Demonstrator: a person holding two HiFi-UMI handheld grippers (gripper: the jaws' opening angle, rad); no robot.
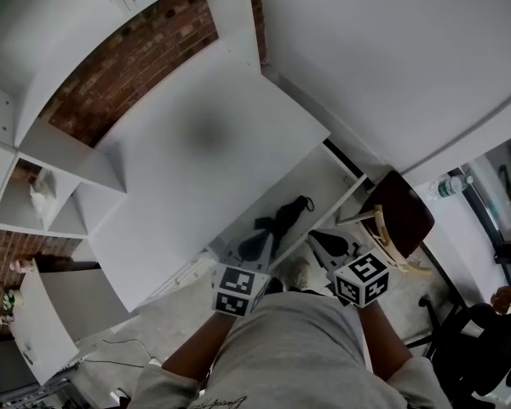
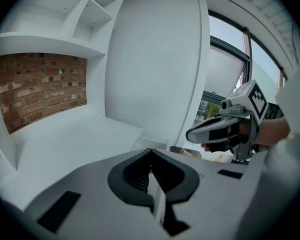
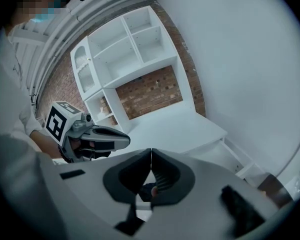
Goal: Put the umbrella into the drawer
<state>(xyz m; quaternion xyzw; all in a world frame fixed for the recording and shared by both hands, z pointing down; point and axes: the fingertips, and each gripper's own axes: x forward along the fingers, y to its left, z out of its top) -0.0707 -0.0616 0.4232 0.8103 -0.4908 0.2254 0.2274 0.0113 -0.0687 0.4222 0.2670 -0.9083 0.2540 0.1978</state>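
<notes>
The black umbrella (image 1: 283, 216) lies inside the open drawer (image 1: 319, 175) under the white desk (image 1: 196, 186), just right of centre in the head view. The left tongs (image 2: 150, 151) and right tongs (image 3: 151, 152) are both pressed together and hold nothing, side by side at lower centre.

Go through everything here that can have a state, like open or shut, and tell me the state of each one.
Drawer: open, pulled out.
Umbrella: folded, lying inside the drawer.
Left gripper: shut, nothing between its jaws.
Right gripper: shut, nothing between its jaws.
</notes>
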